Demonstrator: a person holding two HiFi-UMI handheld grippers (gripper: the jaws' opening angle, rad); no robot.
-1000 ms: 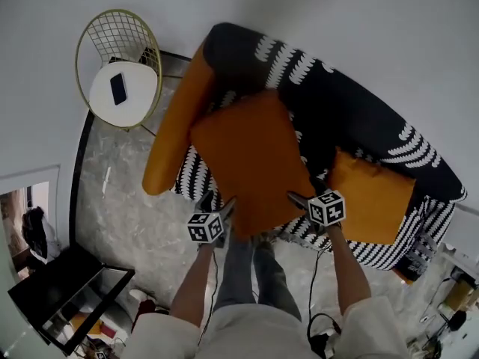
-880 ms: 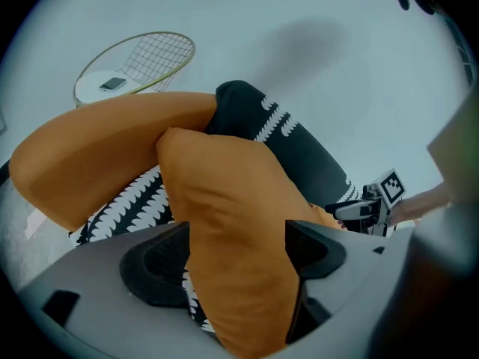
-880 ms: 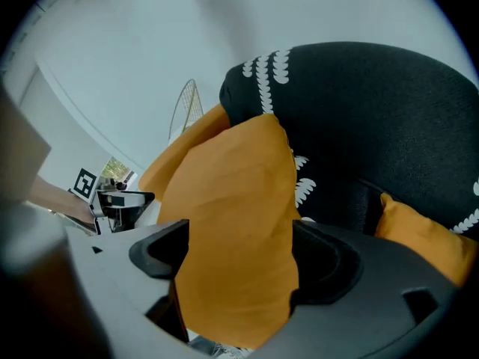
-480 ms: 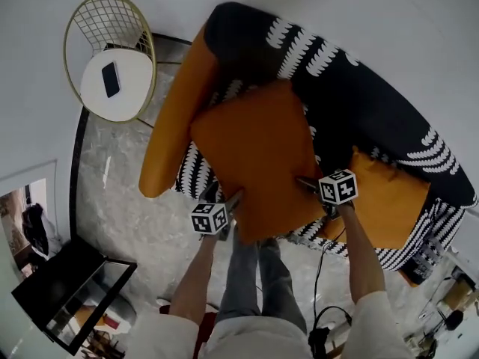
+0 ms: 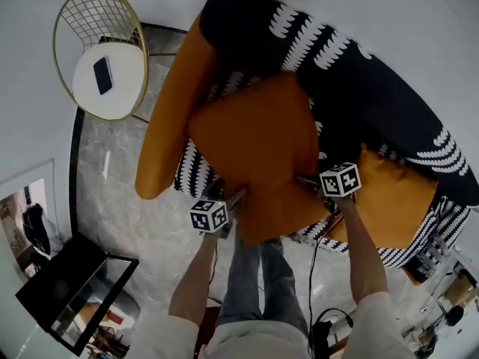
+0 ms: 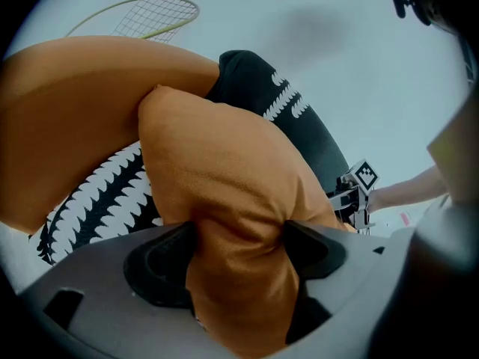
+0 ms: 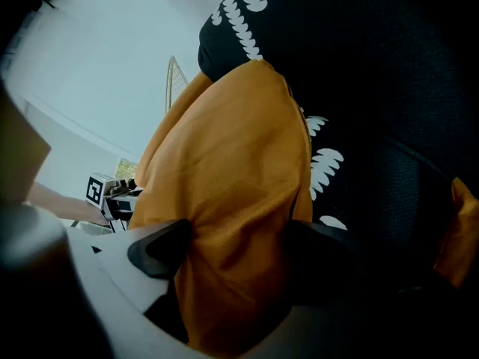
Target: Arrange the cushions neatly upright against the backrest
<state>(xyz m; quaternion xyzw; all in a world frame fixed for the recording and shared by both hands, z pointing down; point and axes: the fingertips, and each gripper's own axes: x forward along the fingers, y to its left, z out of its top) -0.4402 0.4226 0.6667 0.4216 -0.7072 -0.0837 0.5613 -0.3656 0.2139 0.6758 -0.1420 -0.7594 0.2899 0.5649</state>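
Note:
A large orange cushion (image 5: pixel 258 144) hangs over the black sofa with white markings (image 5: pixel 359 88), carried by its near edge. My left gripper (image 5: pixel 238 195) is shut on the cushion's near-left corner, the fabric (image 6: pixel 217 170) bunched between its jaws. My right gripper (image 5: pixel 303 179) grips the near-right corner; its jaws have just been opening wider, and the cushion (image 7: pixel 224 163) still sits pinched between them. A second orange cushion (image 5: pixel 397 193) lies flat on the seat at the right, partly hidden behind the right gripper's cube.
A long orange armrest (image 5: pixel 168 118) runs down the sofa's left end. Left of it stands a gold wire side table (image 5: pixel 112 88) with a dark phone (image 5: pixel 99 75) on its white top. A black case (image 5: pixel 67 290) lies on the marble floor at lower left.
Both grippers have come down with the large cushion, which now sits lower and closer over the sofa seat. The second cushion has not moved.

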